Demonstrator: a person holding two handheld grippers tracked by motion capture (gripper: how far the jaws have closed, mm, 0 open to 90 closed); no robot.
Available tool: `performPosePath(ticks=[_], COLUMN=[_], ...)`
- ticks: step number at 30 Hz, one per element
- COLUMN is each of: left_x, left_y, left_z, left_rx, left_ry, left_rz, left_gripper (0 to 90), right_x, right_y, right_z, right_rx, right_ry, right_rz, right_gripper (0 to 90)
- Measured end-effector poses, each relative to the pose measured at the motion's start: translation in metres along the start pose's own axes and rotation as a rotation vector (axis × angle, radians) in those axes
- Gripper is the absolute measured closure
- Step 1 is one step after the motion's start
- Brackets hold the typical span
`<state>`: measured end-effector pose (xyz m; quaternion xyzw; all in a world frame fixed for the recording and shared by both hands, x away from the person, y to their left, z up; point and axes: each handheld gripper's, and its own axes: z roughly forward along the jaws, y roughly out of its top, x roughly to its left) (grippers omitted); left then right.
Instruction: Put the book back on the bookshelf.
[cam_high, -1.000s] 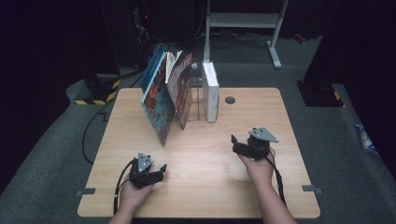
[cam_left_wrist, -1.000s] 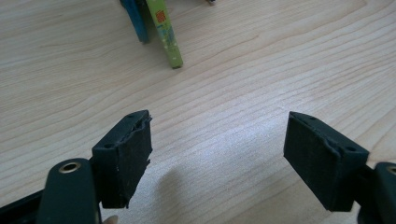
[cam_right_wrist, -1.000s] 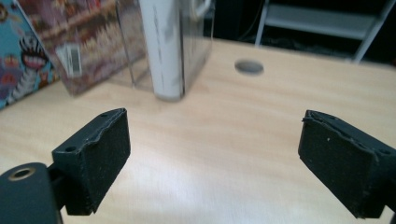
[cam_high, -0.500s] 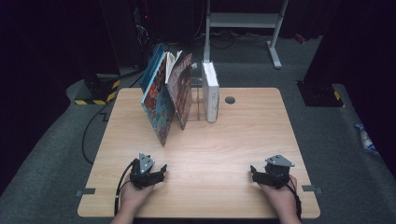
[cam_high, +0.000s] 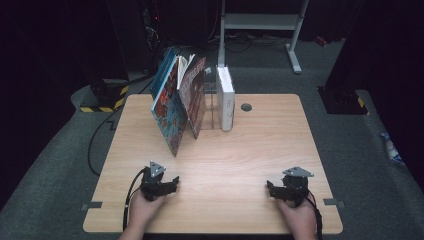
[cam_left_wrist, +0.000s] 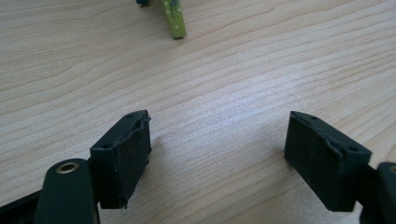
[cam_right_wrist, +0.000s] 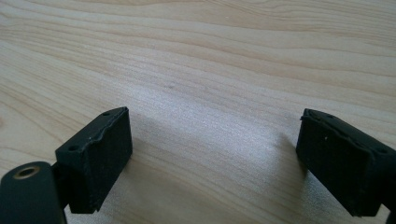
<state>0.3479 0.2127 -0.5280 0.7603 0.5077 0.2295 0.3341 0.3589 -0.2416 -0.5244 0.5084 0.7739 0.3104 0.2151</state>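
Since a second ago, the right tool (cam_high: 272, 188) has come back from the middle right of the counter (cam_high: 235, 165) to its near edge at about five o'clock, while the left tool (cam_high: 172, 181) stays put at about seven o'clock. Both rest low on the bare wood, each in a hand of the person, forearms entering from the near edge. In the left gripper view the left tool (cam_left_wrist: 217, 154) has its two black jaws standing wide apart with nothing but wood grain between them; in the right gripper view the right tool (cam_right_wrist: 214, 156) shows the same, jaws spread wide and empty.

Nearest to the left tool, toward twelve o'clock, stands a picture book with a blue cover (cam_high: 167, 107), leaning to the left. Its lower corner shows as a green edge at the top of the left gripper view (cam_left_wrist: 174, 18). Just beside it, a second book with a reddish cover (cam_high: 194, 95) leans the same way. To the right of that, a white book (cam_high: 226, 97) stands upright against a clear holder (cam_high: 212, 105). A small dark round grommet (cam_high: 246, 107) sits in the counter near one o'clock, just beside the white book.
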Motion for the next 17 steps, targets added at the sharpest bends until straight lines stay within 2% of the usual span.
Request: performPosePath(ticks=[17], left_x=[-0.0008], left_y=[0.0015], left_z=[0.0014], left_rx=[0.000], left_ry=[-0.007], left_rz=[0.010], left_gripper=[22.8], right_x=[0.0008], right_y=[0.0000], right_z=[0.0000], right_rx=[0.000], right_ry=[-0.005], right_rz=[0.008], right_gripper=[10.4])
